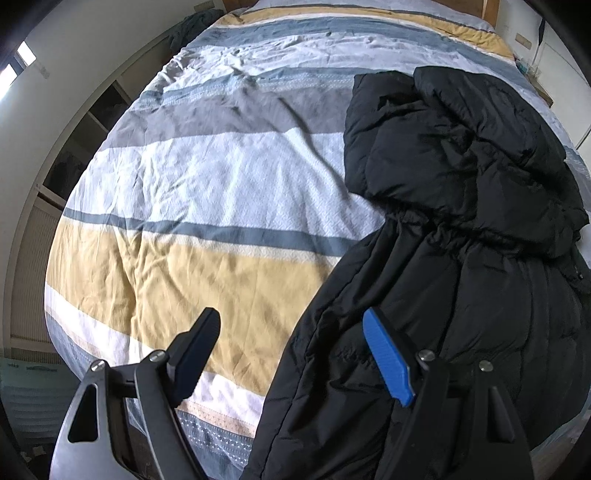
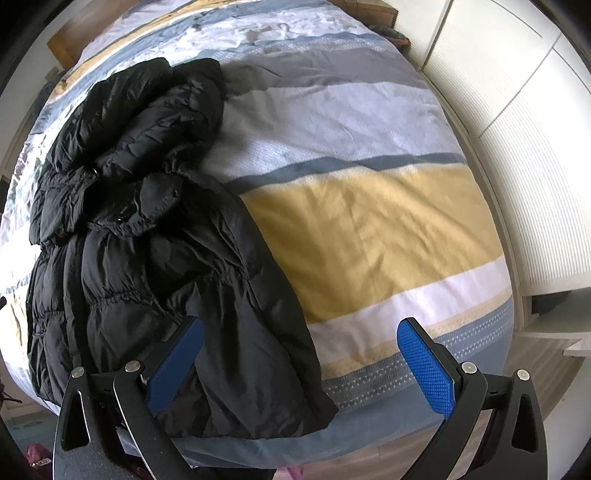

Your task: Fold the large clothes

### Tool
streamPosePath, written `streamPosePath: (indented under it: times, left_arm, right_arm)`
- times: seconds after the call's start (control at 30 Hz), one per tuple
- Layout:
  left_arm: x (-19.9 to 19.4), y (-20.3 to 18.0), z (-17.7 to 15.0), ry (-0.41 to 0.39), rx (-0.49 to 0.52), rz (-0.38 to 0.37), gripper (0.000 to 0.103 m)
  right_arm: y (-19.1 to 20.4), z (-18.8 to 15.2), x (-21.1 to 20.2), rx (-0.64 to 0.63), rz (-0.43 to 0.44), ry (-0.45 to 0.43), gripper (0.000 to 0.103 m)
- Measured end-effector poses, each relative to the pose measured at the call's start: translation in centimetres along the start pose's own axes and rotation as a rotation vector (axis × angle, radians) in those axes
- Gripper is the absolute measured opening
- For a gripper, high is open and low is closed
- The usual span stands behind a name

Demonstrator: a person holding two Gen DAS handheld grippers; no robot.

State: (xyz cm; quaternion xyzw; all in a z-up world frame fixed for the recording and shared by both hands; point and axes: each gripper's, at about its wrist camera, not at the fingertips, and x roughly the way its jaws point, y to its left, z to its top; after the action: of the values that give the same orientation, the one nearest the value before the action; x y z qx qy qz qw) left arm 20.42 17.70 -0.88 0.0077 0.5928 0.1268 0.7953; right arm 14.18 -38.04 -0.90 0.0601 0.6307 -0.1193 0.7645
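Note:
A black puffer coat (image 1: 461, 229) lies lengthwise on a striped bed cover (image 1: 207, 192), hood end far, hem near the bed's front edge. In the left wrist view it fills the right side; my left gripper (image 1: 295, 328) is open and empty, above the coat's left hem edge, one finger over the cover and one over the coat. In the right wrist view the coat (image 2: 147, 240) lies at the left on the bed cover (image 2: 369, 221). My right gripper (image 2: 301, 339) is open and empty, above the coat's right hem corner.
White wardrobe doors (image 2: 517, 129) stand along the right of the bed. Open shelving (image 1: 85, 140) lines the wall left of the bed. A wooden headboard (image 1: 487, 9) is at the far end. Floor shows below the bed's front edge.

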Motion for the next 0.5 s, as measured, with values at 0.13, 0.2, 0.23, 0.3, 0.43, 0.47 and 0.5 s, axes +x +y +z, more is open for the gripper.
streamPosePath:
  times: [0.13,0.2,0.23,0.3,0.43,0.47,0.5]
  left_arm:
    - [0.7,0.3,-0.7,0.019,-0.004,0.0,0.079]
    - [1.0,0.5,-1.1,0.029,-0.006,0.0,0.079]
    - [1.2,0.6,-1.3,0.035,-0.009,-0.002,0.079]
    - [1.4,0.7,-1.7,0.045,-0.012,-0.002,0.079]
    - [2.0,1.0,-2.4,0.061,-0.02,0.01,0.079]
    - [2.1,1.2,-2.6,0.064,-0.024,0.01,0.079]
    - [2.3,1.3,-2.7,0.068,-0.029,0.011,0.079]
  right_arm:
    - [-0.5,-0.8,0.6,0.011,0.0,0.025,0.102]
    - [-0.6,-1.2,0.9,0.012,0.001,0.039,0.102]
    - [-0.7,-1.4,1.1,0.012,0.002,0.043,0.102]
    - [-0.8,-1.7,1.4,0.013,0.001,0.054,0.102]
    - [-0.9,-2.1,1.9,0.022,0.009,0.075,0.102]
    - [-0.9,-2.1,2.0,0.023,0.011,0.08,0.102]
    - [-0.9,-2.1,2.1,0.024,0.012,0.084,0.102]
